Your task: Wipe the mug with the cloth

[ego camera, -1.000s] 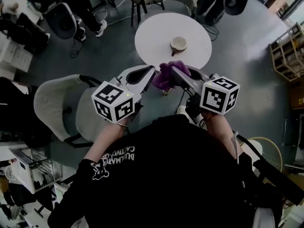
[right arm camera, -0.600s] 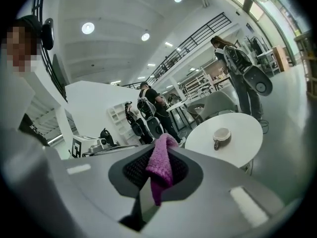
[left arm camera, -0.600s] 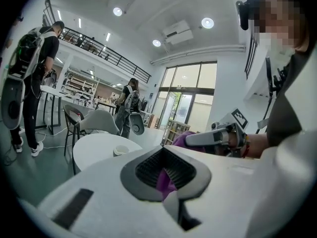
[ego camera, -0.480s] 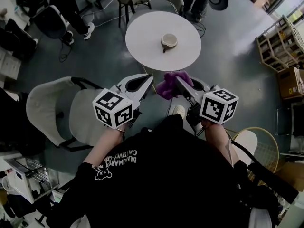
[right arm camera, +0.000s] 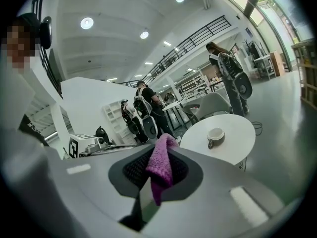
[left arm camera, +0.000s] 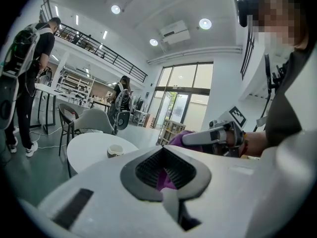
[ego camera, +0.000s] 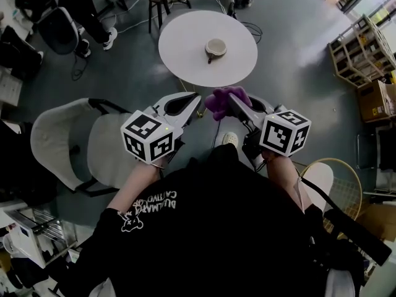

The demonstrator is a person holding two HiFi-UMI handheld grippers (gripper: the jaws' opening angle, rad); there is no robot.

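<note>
Both tongs have dipped and pulled back: the cloth point(ego camera: 224, 99) no longer overlaps the bench point(ego camera: 182, 48) edge.
Nearest, the left tongs point(ego camera: 198, 96) are clenched on nothing; just beside them the right tongs point(ego camera: 228, 99) pinch the single purple cloth in mid-air. Farther off sits one mug point(ego camera: 215, 47) on the one round bench. It looks like the approach step: next, the cloth must travel forward to the mug.

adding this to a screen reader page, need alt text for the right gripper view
The right tool is shut on a purple cloth that sticks up between its jaws. Beyond it a mug stands on a round white table, apart from the tool. People with backpacks stand further back.
</note>
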